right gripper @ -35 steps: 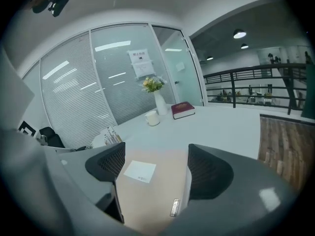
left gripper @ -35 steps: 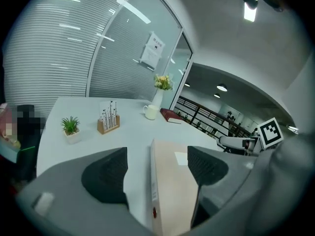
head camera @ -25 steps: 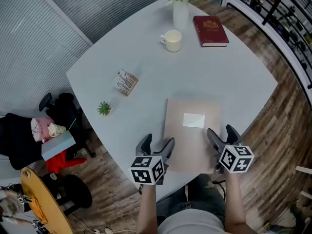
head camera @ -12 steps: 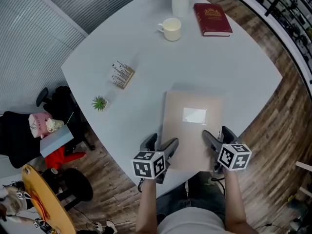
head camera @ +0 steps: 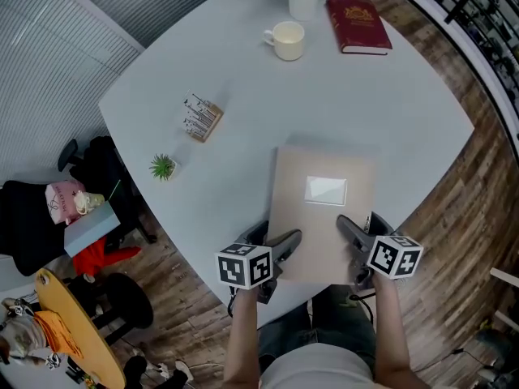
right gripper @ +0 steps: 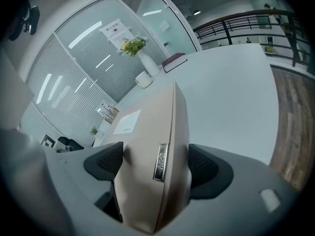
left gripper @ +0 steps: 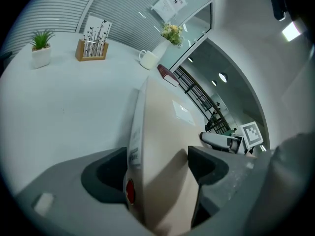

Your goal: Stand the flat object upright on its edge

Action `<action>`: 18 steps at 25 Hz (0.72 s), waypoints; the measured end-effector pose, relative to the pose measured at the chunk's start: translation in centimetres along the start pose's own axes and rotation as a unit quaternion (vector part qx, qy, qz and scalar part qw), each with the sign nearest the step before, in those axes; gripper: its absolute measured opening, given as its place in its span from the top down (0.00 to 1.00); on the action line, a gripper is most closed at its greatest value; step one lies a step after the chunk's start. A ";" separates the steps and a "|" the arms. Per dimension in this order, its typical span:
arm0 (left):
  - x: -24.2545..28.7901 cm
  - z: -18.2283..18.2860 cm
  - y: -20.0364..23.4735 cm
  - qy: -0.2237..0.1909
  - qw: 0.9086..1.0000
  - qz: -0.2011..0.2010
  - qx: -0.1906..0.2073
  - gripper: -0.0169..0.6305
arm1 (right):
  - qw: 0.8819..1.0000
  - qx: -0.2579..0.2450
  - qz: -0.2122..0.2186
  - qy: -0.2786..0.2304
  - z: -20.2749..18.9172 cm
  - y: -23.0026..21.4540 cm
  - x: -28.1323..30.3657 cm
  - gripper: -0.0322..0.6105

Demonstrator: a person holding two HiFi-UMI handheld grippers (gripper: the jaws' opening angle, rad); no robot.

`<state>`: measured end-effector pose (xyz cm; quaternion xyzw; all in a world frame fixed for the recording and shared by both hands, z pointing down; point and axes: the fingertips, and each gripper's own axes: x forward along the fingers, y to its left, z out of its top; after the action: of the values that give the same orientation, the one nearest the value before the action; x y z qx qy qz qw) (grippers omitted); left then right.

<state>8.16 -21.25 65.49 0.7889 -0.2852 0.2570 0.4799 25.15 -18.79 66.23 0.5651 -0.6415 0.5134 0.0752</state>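
Grippers clamp flat beige cardboard folder (head camera: 320,217) at near edge of pale grey table (head camera: 243,71)

The left gripper (head camera: 274,235) is closed on the folder's near left corner and the right gripper (head camera: 358,221) on its near right corner. Each pinches the board between its dark pads, a matched hold that should let the person tip the folder up without twisting it. From the head view the folder appears to lie flat, white label (head camera: 326,190) upward, its near edge at the table's rim where jaws can reach beneath. Raising has not begun. A cream mug (head camera: 285,40), a dark red hardback book (head camera: 358,25) and a small potted plant (head camera: 162,167) stand well apart from it.
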 end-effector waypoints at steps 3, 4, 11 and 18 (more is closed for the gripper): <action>0.3 -0.2 0.1 0.009 1.000 -0.013 -0.006 0.40 | 1.000 0.016 0.010 0.011 -0.3 -0.2 0.3 0.25; 0.3 -0.2 0.1 0.011 1.000 -0.016 -0.007 0.40 | 1.000 0.022 0.014 0.013 -0.4 -0.2 0.4 0.25; 0.8 -0.2 0.4 0.021 0.999 -0.032 -0.011 0.39 | 0.999 0.024 0.008 0.028 -0.4 -0.5 0.6 0.25; 0.4 0.3 0.3 0.001 1.000 -0.025 0.014 0.39 | 0.999 0.021 0.006 0.025 -0.3 -0.2 0.3 0.27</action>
<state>8.28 -21.70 65.77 0.8023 -0.2613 0.2494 0.4753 25.05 -18.70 66.67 0.5499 -0.6316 0.5413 0.0762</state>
